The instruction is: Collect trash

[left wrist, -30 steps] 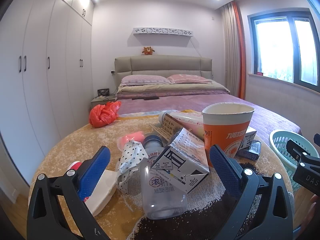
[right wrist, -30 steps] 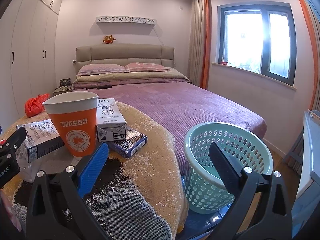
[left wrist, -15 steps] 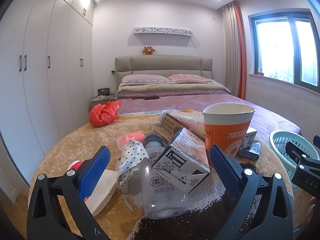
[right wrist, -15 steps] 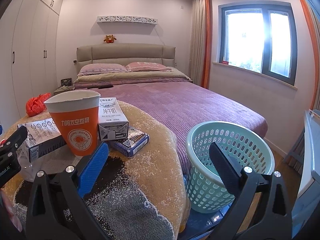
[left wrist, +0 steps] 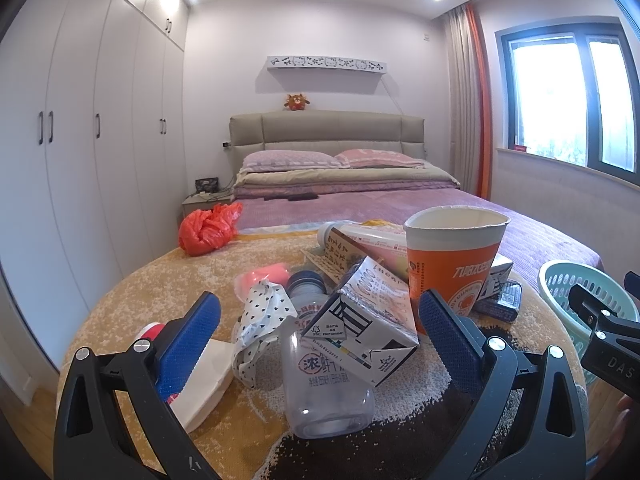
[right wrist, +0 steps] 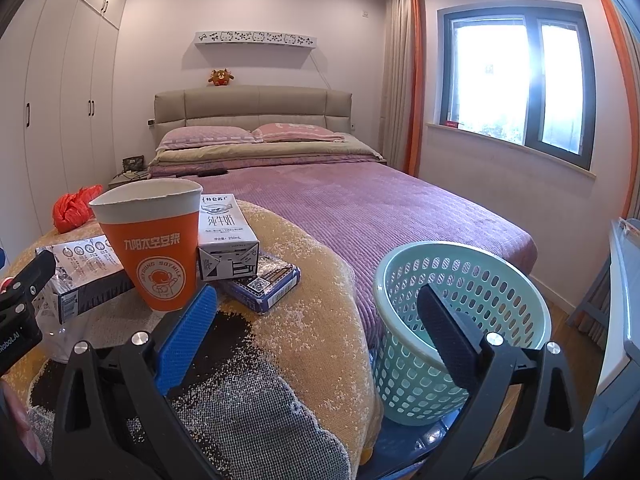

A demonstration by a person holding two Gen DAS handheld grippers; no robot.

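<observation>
While both tools hang wide open and hold nothing, the trash waits in a heap on the yellow rug (left wrist: 132, 300).

The left gripper (left wrist: 318, 338) points at the pile. A clear bottle (left wrist: 320, 376) lies right between its fingers, cap at 12 o'clock. A bent carton (left wrist: 362, 334) leans on the bottle at 2 o'clock. A dotted wrapper (left wrist: 260, 320) touches it at 10 o'clock. The orange cup (left wrist: 452, 264) stands up at 1 o'clock.

The right gripper (right wrist: 316, 328) sits between the cup (right wrist: 154, 252) at 10 o'clock and the green basket (right wrist: 460, 316) at 3 o'clock. A milk box (right wrist: 224, 236) and a blue pack (right wrist: 264, 284) lie just behind the cup. The basket looks empty so far.

I think the bottle is the easy first pick. The left tool should go down low, squeeze the round middle, and lift slowly, so the carton slides off and does not bump the cup. The cup may tip, so grab it near the rim. Then carry each thing over the basket before letting go.
</observation>
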